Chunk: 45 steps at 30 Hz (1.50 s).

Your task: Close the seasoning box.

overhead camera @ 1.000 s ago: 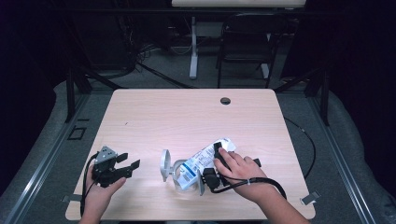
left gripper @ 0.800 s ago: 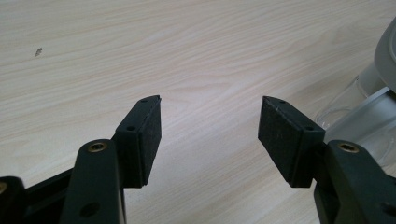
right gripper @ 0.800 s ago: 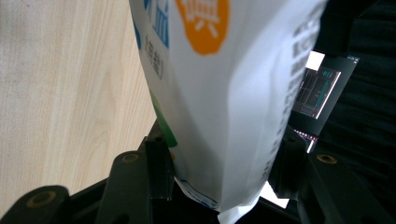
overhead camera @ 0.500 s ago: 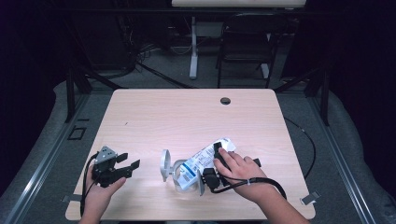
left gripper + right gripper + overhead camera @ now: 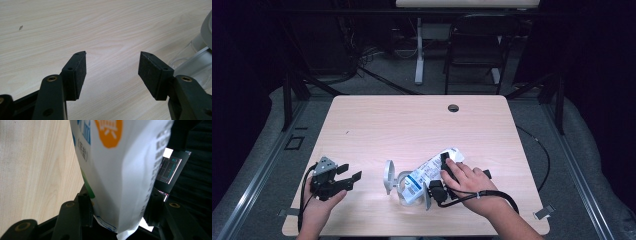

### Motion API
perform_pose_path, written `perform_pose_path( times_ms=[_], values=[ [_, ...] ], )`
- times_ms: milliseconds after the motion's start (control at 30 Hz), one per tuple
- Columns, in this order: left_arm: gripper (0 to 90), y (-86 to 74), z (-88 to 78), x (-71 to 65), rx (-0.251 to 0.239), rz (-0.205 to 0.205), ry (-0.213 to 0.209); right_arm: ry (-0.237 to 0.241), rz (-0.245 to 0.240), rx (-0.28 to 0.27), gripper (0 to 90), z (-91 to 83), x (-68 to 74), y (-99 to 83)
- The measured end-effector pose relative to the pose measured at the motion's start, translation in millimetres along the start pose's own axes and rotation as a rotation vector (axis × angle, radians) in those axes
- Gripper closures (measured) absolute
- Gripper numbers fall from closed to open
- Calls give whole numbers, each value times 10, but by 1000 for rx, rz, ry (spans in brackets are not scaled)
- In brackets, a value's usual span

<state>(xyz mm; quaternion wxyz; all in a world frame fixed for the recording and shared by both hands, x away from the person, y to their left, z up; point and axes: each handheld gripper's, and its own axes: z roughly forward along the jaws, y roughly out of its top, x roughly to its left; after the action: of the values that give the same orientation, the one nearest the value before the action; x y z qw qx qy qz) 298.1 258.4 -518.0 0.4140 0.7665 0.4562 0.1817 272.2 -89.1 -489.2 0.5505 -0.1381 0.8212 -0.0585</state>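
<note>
Nothing's really moved since a second ago, honestly: both your hands sit in the same spots and the pouch hasn't budged.

Your right gripper (image 5: 438,181) is clamped on a white pouch (image 5: 428,174), the one with blue print and a barcode on it. In the right gripper view both jaws press into the pouch's (image 5: 117,170) sides near its bottom edge, and there's an orange blob and some green on the label. So the jaws stand fairly wide, but that's just because the pouch is fat.

From the high view, the pouch lies tilted, its lower end over a clear glass jar (image 5: 404,191) that's lying on its side, with a grey lid (image 5: 388,176) flipped open just left of the pouch. Your right hand (image 5: 467,179) rests on top of the gripper, right against the pouch's upper end.

Your left gripper (image 5: 346,180) is well to the left of the pouch, near the front edge of the table (image 5: 412,125). Its jaws are spread wide with nothing but bare wood between them, and the jar (image 5: 200,57) peeks in at the right edge of the left gripper view.
</note>
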Motion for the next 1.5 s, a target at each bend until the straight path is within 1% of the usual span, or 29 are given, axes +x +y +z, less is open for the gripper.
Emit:
perform_pose_path(
  times_ms=[67,100,200,333,800,900,967,1500],
  values=[
    [400,0,0,-1,0,0,0,-1,-2,1,527,-2,0,0],
    [400,1,-1,0,0,0,0,-3,-14,14,528,-15,-10,5],
    [400,2,-3,1,0,1,0,-3,-15,15,528,-18,-9,4],
    [400,1,-1,-2,0,1,-1,-5,-11,5,529,-12,-4,0],
    [400,0,2,-5,0,1,-2,-4,-11,3,530,-17,-2,-2],
    [400,-4,5,-1,2,0,-1,-8,-18,8,532,-22,-2,-1],
    [400,-7,8,0,2,-4,0,-7,-18,2,532,-18,-1,0],
    [400,-10,14,4,7,-1,-1,-12,-29,3,536,-24,-3,-2]
  ],
)
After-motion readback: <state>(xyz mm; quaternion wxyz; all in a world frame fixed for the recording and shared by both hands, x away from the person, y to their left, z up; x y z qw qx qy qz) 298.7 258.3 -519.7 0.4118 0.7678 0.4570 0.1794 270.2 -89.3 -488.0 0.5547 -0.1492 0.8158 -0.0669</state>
